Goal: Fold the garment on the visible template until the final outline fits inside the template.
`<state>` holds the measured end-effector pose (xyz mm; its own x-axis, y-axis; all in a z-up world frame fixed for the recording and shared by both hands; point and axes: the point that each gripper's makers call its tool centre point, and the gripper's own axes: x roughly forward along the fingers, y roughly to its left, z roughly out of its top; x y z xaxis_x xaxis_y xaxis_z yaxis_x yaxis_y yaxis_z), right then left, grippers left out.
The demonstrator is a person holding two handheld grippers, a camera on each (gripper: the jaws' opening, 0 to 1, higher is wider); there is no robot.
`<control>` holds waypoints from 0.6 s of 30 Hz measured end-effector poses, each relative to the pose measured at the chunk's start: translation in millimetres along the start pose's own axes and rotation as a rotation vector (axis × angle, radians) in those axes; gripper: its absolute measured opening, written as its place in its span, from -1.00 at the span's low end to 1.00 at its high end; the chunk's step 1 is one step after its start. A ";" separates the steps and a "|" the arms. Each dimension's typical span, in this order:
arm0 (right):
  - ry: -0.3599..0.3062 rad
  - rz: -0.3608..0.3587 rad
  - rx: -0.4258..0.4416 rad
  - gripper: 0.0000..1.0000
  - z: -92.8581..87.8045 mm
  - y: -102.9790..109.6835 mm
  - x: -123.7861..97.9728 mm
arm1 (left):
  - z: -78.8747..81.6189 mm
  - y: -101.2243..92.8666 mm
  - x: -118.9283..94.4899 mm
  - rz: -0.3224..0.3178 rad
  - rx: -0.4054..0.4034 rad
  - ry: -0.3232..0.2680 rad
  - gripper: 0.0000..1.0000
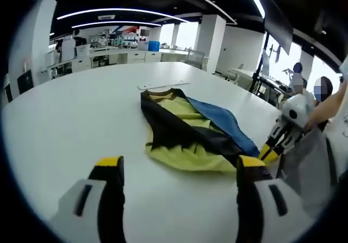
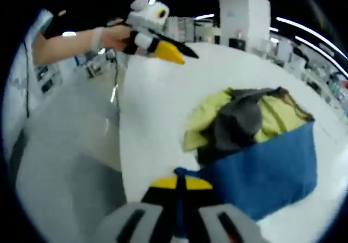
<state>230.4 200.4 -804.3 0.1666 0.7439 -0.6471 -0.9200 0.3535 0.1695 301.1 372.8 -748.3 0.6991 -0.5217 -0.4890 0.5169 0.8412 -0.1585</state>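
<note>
A yellow, black and blue garment (image 1: 187, 129) lies crumpled on the white table (image 1: 70, 118). My left gripper (image 1: 179, 169) hovers open just short of its near yellow edge, with nothing between the jaws. In the left gripper view my right gripper (image 1: 270, 151) comes in from the right, at the garment's blue corner. In the right gripper view the right gripper (image 2: 176, 186) is shut on the edge of the blue fabric (image 2: 266, 172), with yellow and dark grey cloth (image 2: 239, 120) bunched behind it. The left gripper (image 2: 176, 51) shows at the top, held in a hand.
A flat pale sheet (image 1: 163, 84) lies on the table beyond the garment. The table edge and grey floor (image 2: 60, 145) are at the left of the right gripper view. People (image 1: 321, 91) stand at the right; desks and shelves (image 1: 109, 53) line the back.
</note>
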 end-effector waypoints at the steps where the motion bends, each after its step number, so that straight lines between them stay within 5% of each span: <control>1: -0.030 -0.014 0.035 -1.00 7.7 -8.5 -7.6 | 0.4 -0.3 0.8 0.000 0.002 0.001 0.62; 8: -0.178 -0.127 0.149 -1.00 44.7 -59.6 -62.1 | 3.0 -6.0 5.2 -0.008 0.008 -0.002 0.53; 18: -0.230 -0.276 0.244 -1.00 37.5 -127.9 -114.6 | 7.2 -6.2 7.0 -0.009 -0.003 -0.013 0.41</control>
<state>342.2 91.2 -723.9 0.4947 0.6998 -0.5152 -0.7234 0.6602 0.2022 306.4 362.9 -744.6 0.7005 -0.5312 -0.4766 0.5218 0.8368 -0.1657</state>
